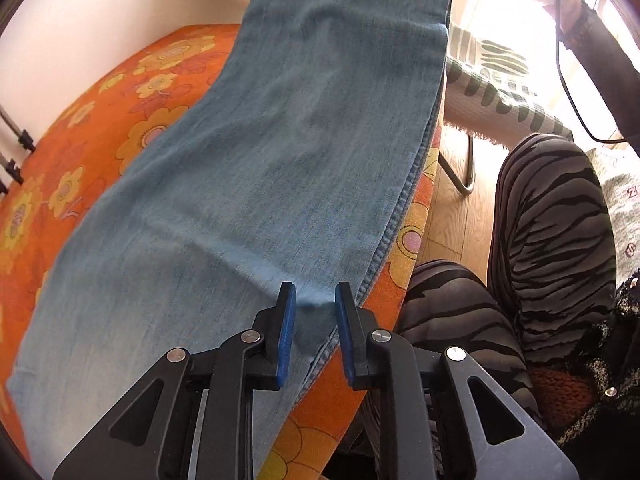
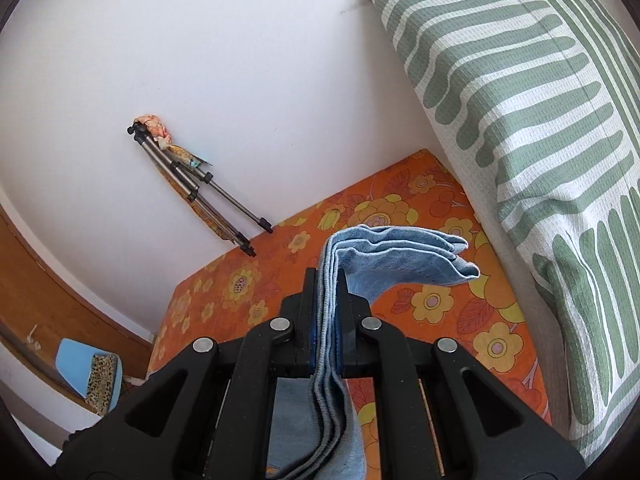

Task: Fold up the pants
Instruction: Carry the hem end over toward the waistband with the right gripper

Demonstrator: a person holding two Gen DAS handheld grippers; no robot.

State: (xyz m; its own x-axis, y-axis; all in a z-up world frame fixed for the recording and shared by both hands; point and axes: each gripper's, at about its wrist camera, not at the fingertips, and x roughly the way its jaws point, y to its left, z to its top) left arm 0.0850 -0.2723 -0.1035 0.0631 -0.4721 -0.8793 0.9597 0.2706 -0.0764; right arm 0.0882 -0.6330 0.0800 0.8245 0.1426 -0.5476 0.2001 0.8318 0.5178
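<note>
Denim pants [image 1: 288,152], light blue, lie stretched lengthwise over a mattress [image 1: 100,128] covered in orange cloth with yellow flowers. One long seamed edge of the pants runs close to the mattress side nearest the seated person.

Left gripper [image 1: 315,304]: jaws apart, blue pads [image 1: 286,336] showing on both fingers. It sits low over the pants near that seamed edge, with denim visible in the gap. Whether the pads touch the cloth cannot be told.

Right gripper [image 2: 325,300]: jaws closed on the pants [image 2: 384,256]. Several stacked layers of denim pass between the fingers; their edges show as parallel lines. The free end of the cloth sticks out beyond the fingertips and droops to one side, raised above the mattress [image 2: 440,300].

A pillow [image 2: 520,120] with green and white stripes stands at the mattress end, against the white wall [image 2: 240,60]. A folded tripod [image 2: 200,192] leans on the same wall, its feet resting on the mattress. Beside the mattress are the person's legs [image 1: 552,220] in grey and black striped trousers, above a wooden floor [image 1: 452,208].
</note>
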